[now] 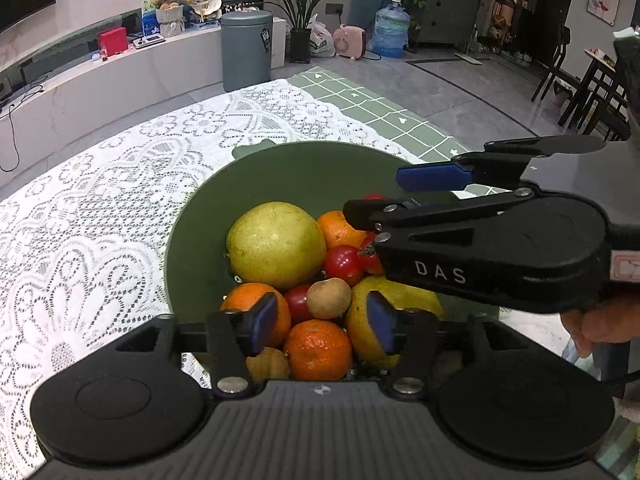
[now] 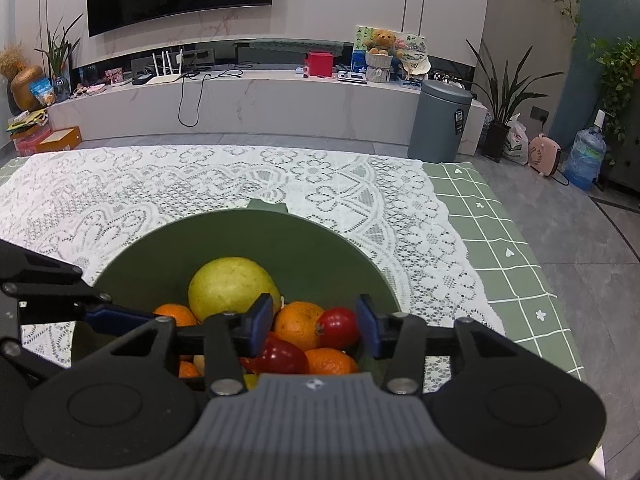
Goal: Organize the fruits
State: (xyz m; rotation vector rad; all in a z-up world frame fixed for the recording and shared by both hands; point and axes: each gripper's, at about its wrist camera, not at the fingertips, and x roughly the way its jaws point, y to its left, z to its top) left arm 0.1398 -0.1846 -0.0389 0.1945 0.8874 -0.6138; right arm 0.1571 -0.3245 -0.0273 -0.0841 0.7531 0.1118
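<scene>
Both tools hang over the green bowl (image 1: 200,208) of fruit on the lace-covered surface (image 1: 100,200): left tool (image 1: 322,322) spread, empty; right tool (image 2: 314,326) spread, empty. Tomatoes (image 1: 343,265) likely bruise; grip the firm orange (image 1: 318,349) across its middle.

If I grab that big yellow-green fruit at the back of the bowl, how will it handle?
The big yellow-green fruit looks heavy for a two-finger grip and probably wider than the left gripper stands open now. Round and smooth, it may slip. Lifting it could send the oranges and tomatoes beside it rolling.
</scene>
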